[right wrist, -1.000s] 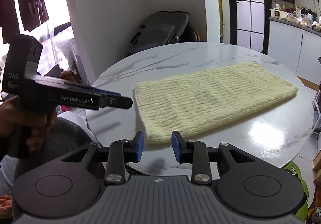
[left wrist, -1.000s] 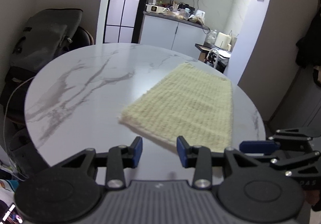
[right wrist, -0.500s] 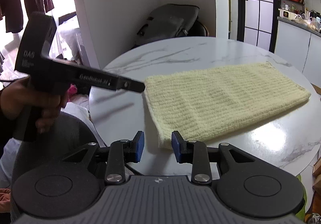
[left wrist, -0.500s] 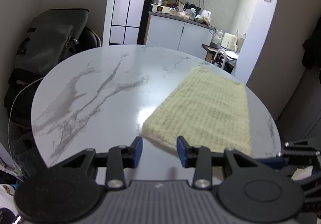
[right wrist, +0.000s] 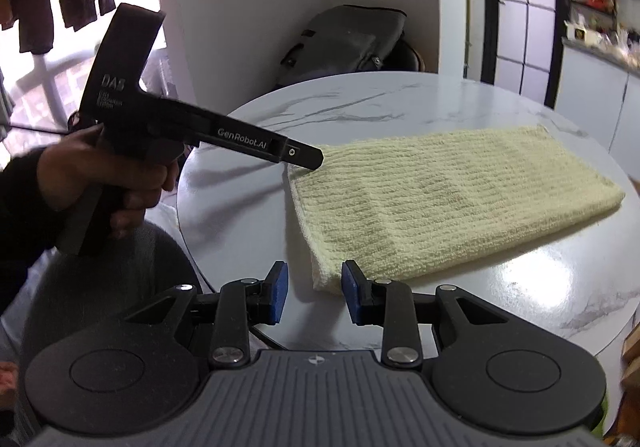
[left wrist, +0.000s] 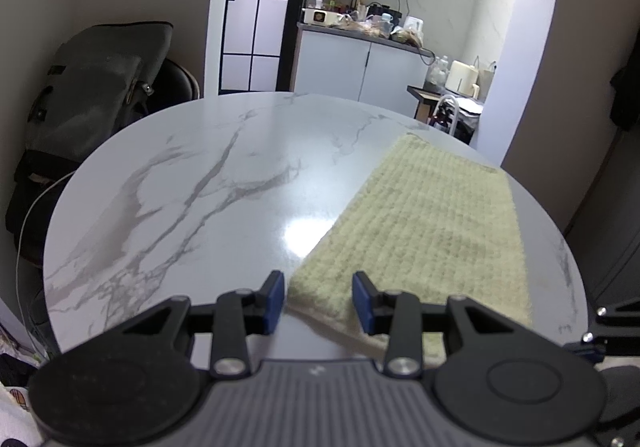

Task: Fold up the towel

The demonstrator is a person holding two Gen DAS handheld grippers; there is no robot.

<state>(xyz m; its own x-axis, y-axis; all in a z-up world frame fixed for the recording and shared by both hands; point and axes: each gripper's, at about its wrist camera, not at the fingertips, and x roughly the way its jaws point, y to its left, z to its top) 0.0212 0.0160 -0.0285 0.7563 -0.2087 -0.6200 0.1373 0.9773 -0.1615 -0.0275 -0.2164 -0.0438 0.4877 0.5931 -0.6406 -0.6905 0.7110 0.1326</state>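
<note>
Over on the left side, my left hand-held gripper has slid in closer to the towel compared with a second ago. Back then the towel's near corner sat a bit ahead of the blue pads; now that corner lines up right between them, with the pads partly apart and nothing pinched yet. From the right wrist view you can see the left hand-held gripper's tip hanging just over the towel's far-left corner, my hand wrapped round its handle. I read that as lining up for the grab, so the fold itself hasn't started.

Middle of things: the towel lies flat on the round marble-look surface, off toward the right half and close to the edge. It's pale yellow, long rectangle, waffle or ribbed knit, looks thick and soft, and I think it's already doubled over once, judging from the plump rounded edge along the near side. The surface is glossy white with grey veins, so I'd guess the cloth slides easily on it.

Right side: my right hand-held gripper has barely shifted. Its blue pads are also partly apart, empty, framing the towel's other near corner just ahead of them.

Both corners look grabbable, though the pads need to get under that thick edge.
</note>
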